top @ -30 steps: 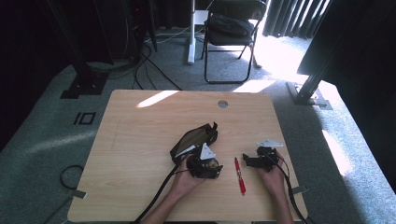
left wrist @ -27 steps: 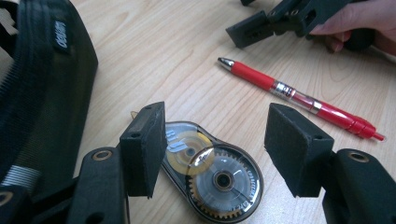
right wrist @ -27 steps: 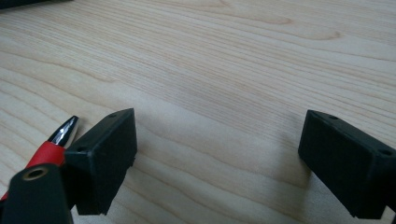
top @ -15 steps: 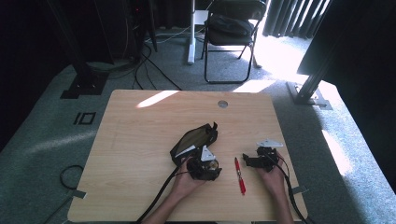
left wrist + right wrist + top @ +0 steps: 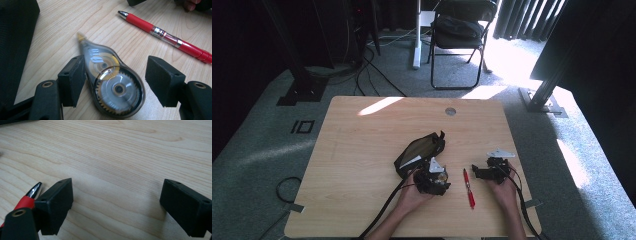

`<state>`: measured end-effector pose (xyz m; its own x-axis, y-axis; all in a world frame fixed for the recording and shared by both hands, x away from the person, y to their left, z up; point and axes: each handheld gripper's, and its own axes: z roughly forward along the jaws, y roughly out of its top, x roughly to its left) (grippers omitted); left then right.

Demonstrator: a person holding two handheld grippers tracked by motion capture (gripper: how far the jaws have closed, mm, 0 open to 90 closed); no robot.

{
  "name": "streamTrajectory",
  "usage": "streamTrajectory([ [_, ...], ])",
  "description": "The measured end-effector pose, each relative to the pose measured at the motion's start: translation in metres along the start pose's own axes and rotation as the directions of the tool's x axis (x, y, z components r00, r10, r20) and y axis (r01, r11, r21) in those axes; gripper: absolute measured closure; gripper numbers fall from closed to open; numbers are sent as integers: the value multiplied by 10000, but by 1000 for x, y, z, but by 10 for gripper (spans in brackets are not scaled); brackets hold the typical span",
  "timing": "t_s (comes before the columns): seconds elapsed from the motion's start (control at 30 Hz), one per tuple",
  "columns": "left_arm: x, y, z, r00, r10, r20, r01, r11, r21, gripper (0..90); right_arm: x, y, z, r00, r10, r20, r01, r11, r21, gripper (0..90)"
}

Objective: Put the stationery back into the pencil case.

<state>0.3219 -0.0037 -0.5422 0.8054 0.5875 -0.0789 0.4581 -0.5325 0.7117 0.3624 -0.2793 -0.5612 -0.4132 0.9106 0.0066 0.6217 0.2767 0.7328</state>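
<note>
left tool [image 5: 115,82]: we see it wide open around a clear teardrop correction-tape dispenser [image 5: 110,82], one pad seemingly touching | right tool [image 5: 117,202]: agape, empty | red plastic pen [image 5: 469,188] between them on light wooden table [image 5: 362,150]

Matt pale wood-grain table [image 5: 62,15], glossy clear-plastic correction tape [image 5: 112,87], shiny red plastic pen [image 5: 175,41].

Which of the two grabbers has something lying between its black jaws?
The left gripper: a clear correction tape dispenser lies on the table between its open jaws. The right gripper has bare wood between its jaws.
</note>
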Motion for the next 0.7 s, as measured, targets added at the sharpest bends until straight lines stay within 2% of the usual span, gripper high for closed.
streamTrajectory([
  [0.2, -1, 0, 2, 10000, 60, -54, -60, 10000, 8, 333, 0, 0, 0, 10000, 0, -1, 0, 10000, 0, 113],
  [0.37, 0, -6, 4, 9993, 152, -332, -143, 9996, 244, 346, 0, 0, 0, 10000, 2, -3, -2, 10000, -1, 113],
  [0.5, 3, -8, 2, 9991, 110, -410, -102, 9997, 203, 376, 0, 0, 0, 10000, 0, -2, 0, 10000, -2, 113],
  [0.7, 4, -13, -2, 9980, 327, -534, -315, 9992, 233, 391, 0, 0, 0, 10000, 1, -1, -1, 10000, -3, 113],
])
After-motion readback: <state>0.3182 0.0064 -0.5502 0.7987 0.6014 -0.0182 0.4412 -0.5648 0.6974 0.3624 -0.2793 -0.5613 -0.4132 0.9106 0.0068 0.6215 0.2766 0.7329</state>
